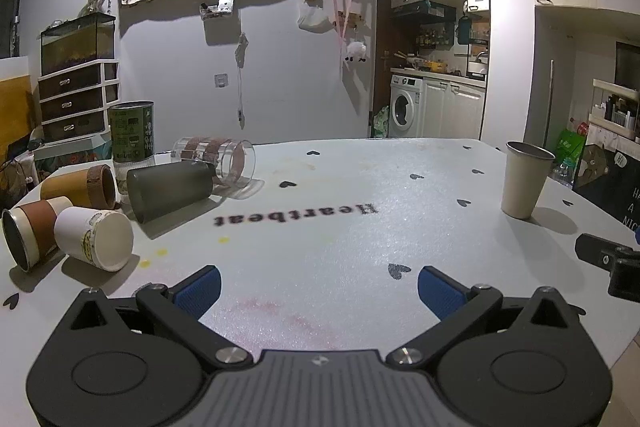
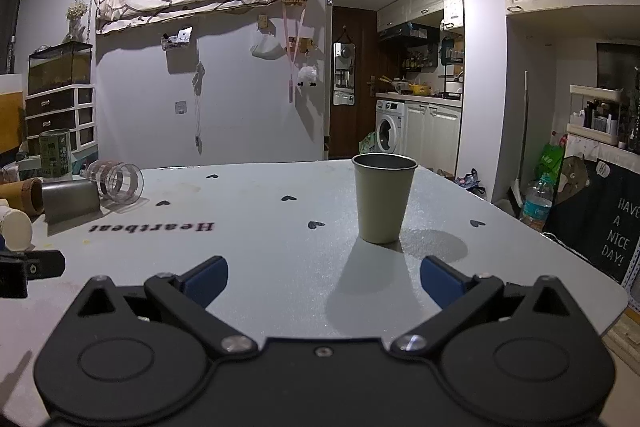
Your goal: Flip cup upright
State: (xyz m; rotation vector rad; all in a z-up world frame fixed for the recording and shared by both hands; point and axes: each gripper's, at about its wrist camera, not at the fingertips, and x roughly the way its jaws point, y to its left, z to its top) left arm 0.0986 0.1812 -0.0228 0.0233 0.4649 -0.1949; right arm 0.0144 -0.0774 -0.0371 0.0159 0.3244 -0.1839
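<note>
Both tools, left [image 1: 319, 287] and right [image 2: 324, 277], gape wide apart, holding nothing. White paper cup [image 1: 94, 238] lies tipped beside the brown-sleeved cup [image 1: 30, 229], on the desk [image 1: 340, 227]. Looks light, crushable; pinch gently mid-wall.

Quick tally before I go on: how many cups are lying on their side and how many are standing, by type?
Paper cups on their side: 3 — white, brown-banded, tan
Frosted grey tumbler on its side: 1
Clear glass on its side: 1
Beige cup standing upright: 1
Total: 6
</note>
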